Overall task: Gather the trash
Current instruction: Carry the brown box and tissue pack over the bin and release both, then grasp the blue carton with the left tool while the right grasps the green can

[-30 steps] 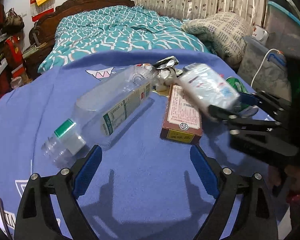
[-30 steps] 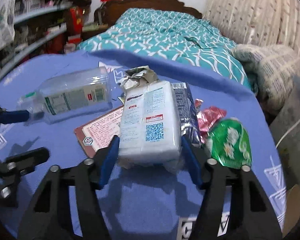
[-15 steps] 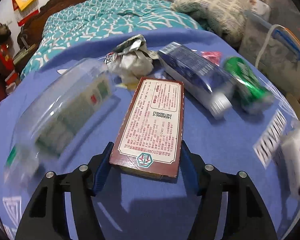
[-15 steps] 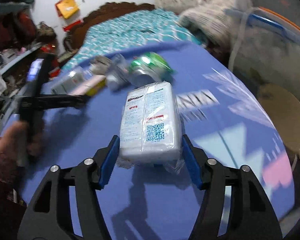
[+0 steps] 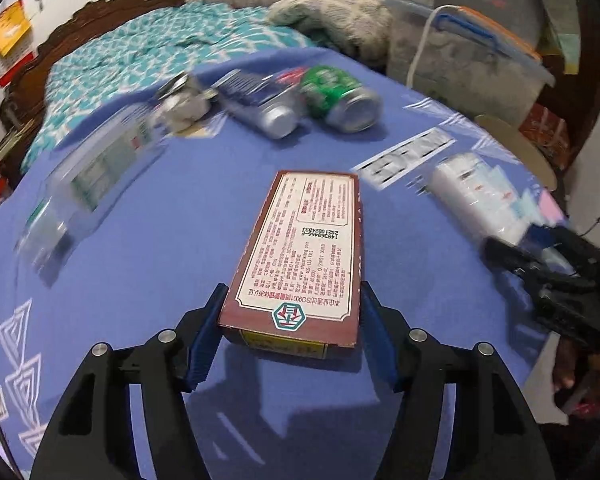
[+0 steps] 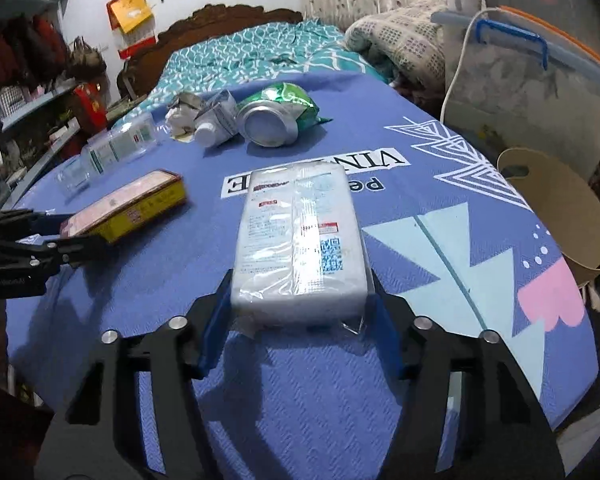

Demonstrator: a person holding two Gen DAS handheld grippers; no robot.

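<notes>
A maroon cardboard box (image 5: pixel 308 240) with a cream label sits between the blue pads of my left gripper (image 5: pixel 293 292), which is shut on its near end, low over the blue tablecloth. The right wrist view shows that box (image 6: pixel 128 206) at the left, in the left gripper (image 6: pixel 60 236). My right gripper (image 6: pixel 300 284) grips a white tissue pack (image 6: pixel 300 232) in clear wrap. Its jaws are closing and the pads press on the pack's sides. The left wrist view shows this pack (image 5: pixel 476 196) at the right, blurred.
More trash lies at the far side of the table (image 6: pixel 460 184): a clear plastic bottle (image 6: pixel 116 148), crumpled paper and foil (image 6: pixel 184 114), a silver-ended blue can (image 5: pixel 260 100) and a dented green can (image 6: pixel 276 112). A beige bin (image 6: pixel 556 208) stands beyond the table's right edge. A bed is behind.
My left gripper swung from the bottle to the box, shut on it and drew it away from the pile. The right gripper carried the tissue pack right, away from the pile.
</notes>
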